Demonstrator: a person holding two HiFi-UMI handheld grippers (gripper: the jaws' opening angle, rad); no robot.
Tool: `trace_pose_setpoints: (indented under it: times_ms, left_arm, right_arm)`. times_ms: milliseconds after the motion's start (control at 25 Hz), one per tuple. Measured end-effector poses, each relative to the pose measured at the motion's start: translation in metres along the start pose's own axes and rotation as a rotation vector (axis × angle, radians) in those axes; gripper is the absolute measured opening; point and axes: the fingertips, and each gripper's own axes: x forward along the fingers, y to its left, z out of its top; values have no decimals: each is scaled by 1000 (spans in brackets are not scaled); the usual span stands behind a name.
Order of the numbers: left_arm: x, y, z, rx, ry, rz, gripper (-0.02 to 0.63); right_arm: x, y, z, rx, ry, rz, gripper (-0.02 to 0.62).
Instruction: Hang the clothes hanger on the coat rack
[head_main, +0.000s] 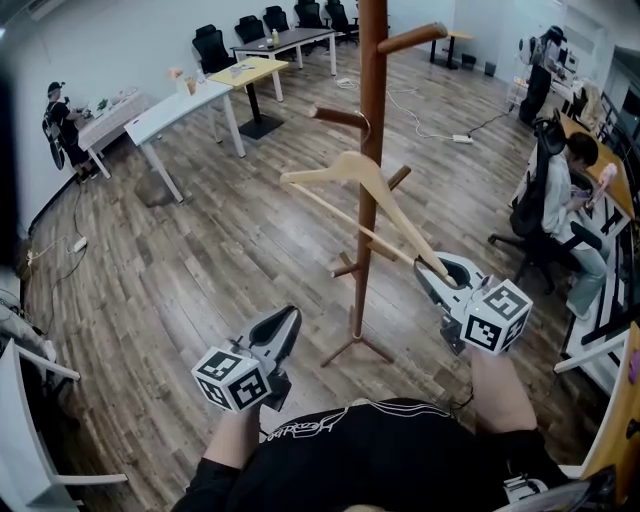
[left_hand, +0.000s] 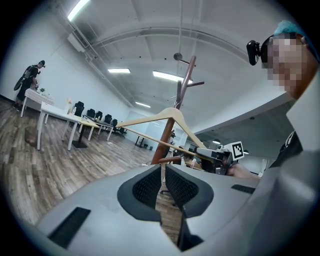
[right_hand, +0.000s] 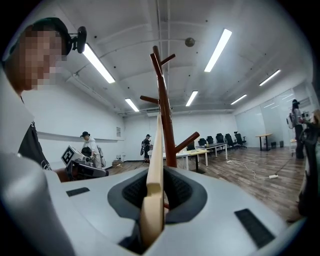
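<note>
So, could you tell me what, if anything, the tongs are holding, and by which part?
The right tongs grip the wooden clothes hanger by the end of one arm. The left tongs are shut and hold nothing.

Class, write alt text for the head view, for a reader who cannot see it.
Seen from above, the right tool grips one end of a wooden clothes hanger, its hook up beside a peg of a brown coat rack on a wooden office floor. The left tool is lower left, empty.
</note>
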Motion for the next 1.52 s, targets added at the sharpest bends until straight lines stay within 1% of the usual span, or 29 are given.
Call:
trace_pose_setpoints:
  times_ms: [120, 280, 360, 400, 520, 680, 800, 920, 1040, 1120, 1160, 1240, 1280, 1400, 1520]
  left_arm:
    - [-3, -3, 1, 5, 7, 2, 32]
    - [-8, -9, -2, 6, 8, 0, 32]
    - [-10, -14, -2, 10, 5, -11, 32]
    - [-11, -17, -2, 13, 3, -16, 32]
    - [-16, -26, 0, 27, -3, -28, 32]
    - [-25, -38, 3, 46, -14, -42, 32]
    - [-33, -52, 4, 60, -18, -58, 32]
    - [-44, -71, 5, 80, -20, -87, 32]
    - [-55, -91, 4, 100, -26, -119, 32]
    - [-64, -104, 3, 112, -31, -137, 32]
    - [-69, -110, 2, 118, -32, -147, 32]
    - [-78, -123, -1, 127, -33, -168, 32]
    - [-82, -129, -3, 131, -32, -179, 32]
    - [-95, -150, -9, 136, -33, -211, 32]
    - [-107, -168, -17, 142, -34, -239, 32]
  right_arm:
    - [-2, 1, 0, 6, -8, 7, 71]
    - [-7, 5, 1, 76, -75, 65, 72]
    - [-10, 7, 2, 79, -94, 67, 75]
    - [-13, 7, 3, 72, -97, 61, 96]
    - [-23, 7, 6, 69, -113, 34, 185]
    - [-44, 10, 15, 65, -174, -11, 222]
    - [-61, 29, 19, 60, -191, 5, 222]
    - [-80, 63, 22, 42, -217, 58, 222]
    - [-97, 97, 16, 30, -220, 107, 222]
    - [-109, 113, 11, 39, -224, 121, 221]
    - [-115, 121, 8, 51, -231, 124, 209]
    - [-128, 134, 3, 73, -240, 124, 117]
    - [-134, 142, 1, 78, -238, 125, 89]
    - [-152, 167, -6, 85, -226, 136, 62]
    - [-161, 193, -23, 120, -198, 167, 52]
